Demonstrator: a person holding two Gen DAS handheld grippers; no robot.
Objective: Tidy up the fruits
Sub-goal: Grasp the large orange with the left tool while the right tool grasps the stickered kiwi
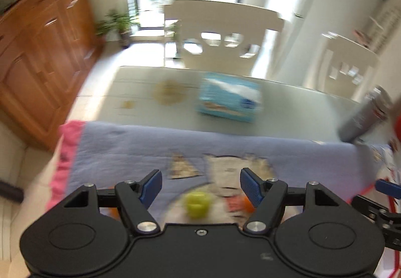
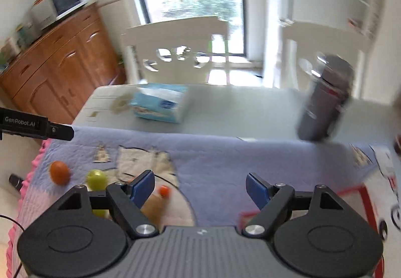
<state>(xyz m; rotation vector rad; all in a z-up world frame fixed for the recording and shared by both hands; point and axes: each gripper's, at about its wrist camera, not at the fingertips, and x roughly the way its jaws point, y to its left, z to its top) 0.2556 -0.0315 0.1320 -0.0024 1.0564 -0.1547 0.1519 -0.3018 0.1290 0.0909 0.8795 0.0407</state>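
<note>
**Fruit loose on the mat, both tools empty**

Left tool (image 1: 201, 187): released, blue pads (image 1: 250, 187) spread wide, nothing between them. Right tool (image 2: 200, 190): likewise released and empty.

Judged from the scatter, sorting barely begun or not begun: no bowl, basket or tray for fruit visible in either view, so destination unclear. Three pieces lying singly on the purple cartoon mat (image 2: 225, 152), none gathered together.

Landmark: the cat figure (image 2: 142, 160) printed on the mat.

- Green fruit (image 1: 196, 204): on the near side of the cat, below the gap between the left tool's pads, apart from both; not touched. In the right wrist view the same green fruit (image 2: 97, 179) just left of the cat, partly hidden behind the right tool's left finger.
- Larger orange fruit (image 2: 59, 172): further left of the cat, near the mat's pink edge (image 2: 37, 155), well apart from the right tool.
- Small orange fruit (image 2: 164, 191): just below the cat, right beside the right tool's left pad (image 2: 142, 189), outside a clean grip line.

Beyond the cat, on the bare worktop (image 2: 225, 112): tissue box (image 2: 160, 106) and grey flask (image 2: 325, 99), no part of the task. Heavy blur; fine contact impossible to tell.
</note>
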